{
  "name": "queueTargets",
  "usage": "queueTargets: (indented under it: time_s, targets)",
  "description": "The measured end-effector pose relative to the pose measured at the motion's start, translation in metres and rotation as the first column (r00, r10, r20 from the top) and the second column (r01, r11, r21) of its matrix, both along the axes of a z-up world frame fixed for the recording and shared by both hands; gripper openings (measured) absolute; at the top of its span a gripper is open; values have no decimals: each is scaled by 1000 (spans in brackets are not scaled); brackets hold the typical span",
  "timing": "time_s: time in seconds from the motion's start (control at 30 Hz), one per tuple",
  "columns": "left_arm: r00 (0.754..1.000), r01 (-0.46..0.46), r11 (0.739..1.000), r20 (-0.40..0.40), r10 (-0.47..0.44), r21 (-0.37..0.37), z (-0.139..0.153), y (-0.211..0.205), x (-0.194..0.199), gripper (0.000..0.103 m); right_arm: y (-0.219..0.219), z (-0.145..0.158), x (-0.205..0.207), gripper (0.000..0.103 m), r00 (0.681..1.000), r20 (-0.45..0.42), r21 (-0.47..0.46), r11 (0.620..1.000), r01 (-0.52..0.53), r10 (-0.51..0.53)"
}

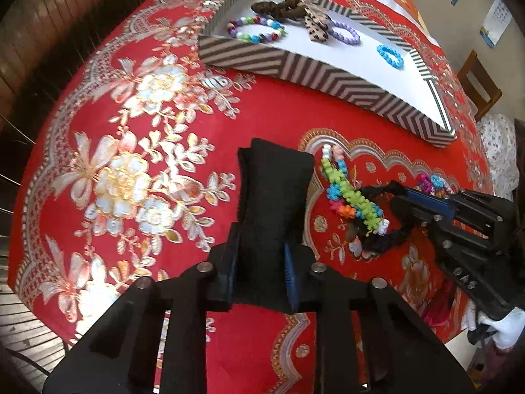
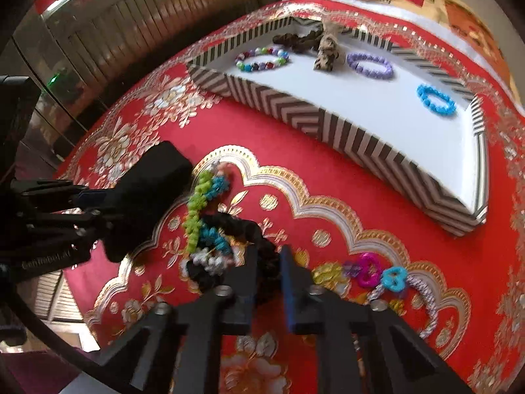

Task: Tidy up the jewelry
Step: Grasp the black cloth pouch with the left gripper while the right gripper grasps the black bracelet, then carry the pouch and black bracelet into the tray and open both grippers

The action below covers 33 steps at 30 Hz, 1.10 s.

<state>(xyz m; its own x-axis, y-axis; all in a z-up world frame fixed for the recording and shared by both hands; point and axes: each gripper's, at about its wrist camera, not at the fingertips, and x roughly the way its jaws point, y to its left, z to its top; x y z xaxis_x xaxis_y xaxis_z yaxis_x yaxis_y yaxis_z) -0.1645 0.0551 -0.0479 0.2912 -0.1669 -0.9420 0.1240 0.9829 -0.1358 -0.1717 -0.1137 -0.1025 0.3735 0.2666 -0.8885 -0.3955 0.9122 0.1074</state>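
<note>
My left gripper [image 1: 262, 262] is shut on a black velvet cushion [image 1: 274, 193] that stands up between its fingers above the red cloth. In the right wrist view the same cushion [image 2: 154, 190] sticks out of the left gripper [image 2: 111, 197]. Just to its right lies a tangle of a green, blue and white bead bracelet [image 1: 347, 197] [image 2: 200, 203] and a black scrunchie [image 1: 393, 239] [image 2: 242, 226]. My right gripper [image 2: 268, 262] [image 1: 405, 193] points down at the tangle and is shut on the scrunchie's near loop.
A zigzag-striped tray [image 1: 295, 65] [image 2: 295, 111] at the back holds a multicolour bead bracelet [image 2: 261, 59], a purple one [image 2: 370, 65], a blue one [image 2: 436, 100] and a leopard-print scrunchie [image 2: 325, 49]. Pink and blue rings [image 2: 369, 269] and a silver twisted band [image 2: 425, 298] lie right of my right gripper.
</note>
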Motion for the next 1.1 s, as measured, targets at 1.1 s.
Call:
queueTargets:
  time_s: [1.1]
  targets:
    - [978,51,999,203,-48,-8,86,-25,22,17,-61,131,-34,7,964,214,183,976,116,-155]
